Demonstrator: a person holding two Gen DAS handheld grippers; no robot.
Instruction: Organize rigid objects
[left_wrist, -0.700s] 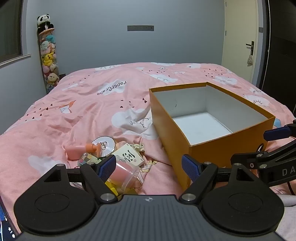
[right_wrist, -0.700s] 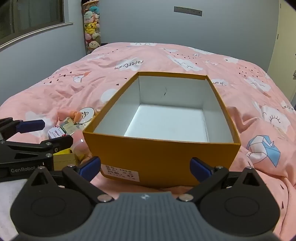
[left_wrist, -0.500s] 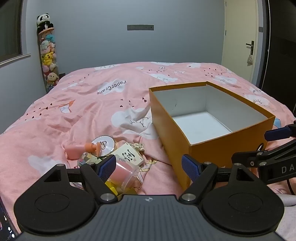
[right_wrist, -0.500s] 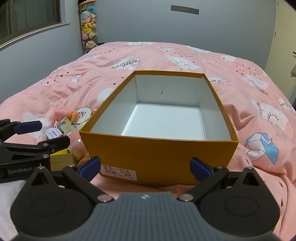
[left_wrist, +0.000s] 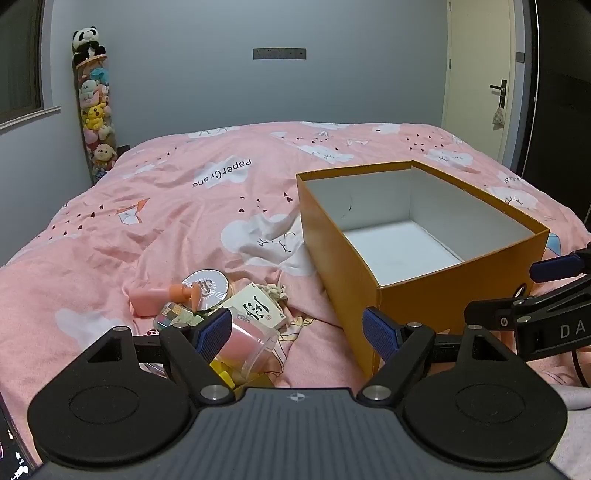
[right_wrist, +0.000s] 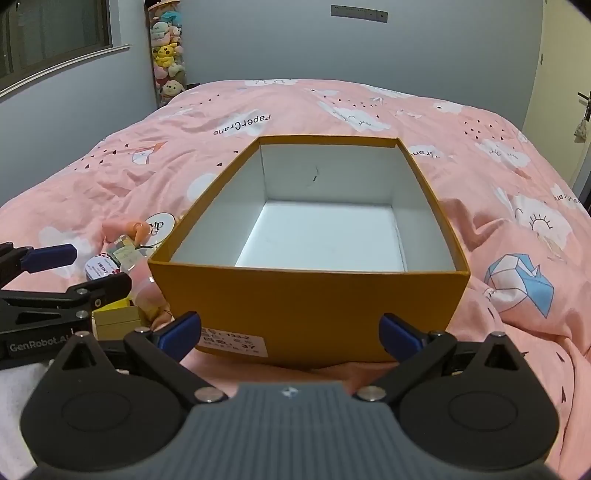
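Left wrist view: a rumpled pink quilt (left_wrist: 177, 221), soft cotton printed with white clouds and paper cranes, covers the bed. Right of centre sits a rectangular cardboard box (left_wrist: 347, 258), smooth orange outside, matte white inside, its top open and nothing in it. At lower left of centre, just beside the box, lies a heap of small rigid things: a round silvery tin (left_wrist: 207, 288), a pink pump bottle (left_wrist: 155, 301) on its side, a white card box (left_wrist: 256, 308) with black characters, a clear plastic cup (left_wrist: 247, 345) with pink contents, tipped over.

The left gripper (left_wrist: 295, 330) hangs low over the quilt, tilted downward, its ribbed blue pads wide apart and holding nothing; the left pad overlaps the cup in the picture.

Right wrist view: the right gripper (right_wrist: 290, 332) slants down toward the box's near wall, jaws at their widest, empty. A white label (right_wrist: 234, 343) sits on that wall between the pads.
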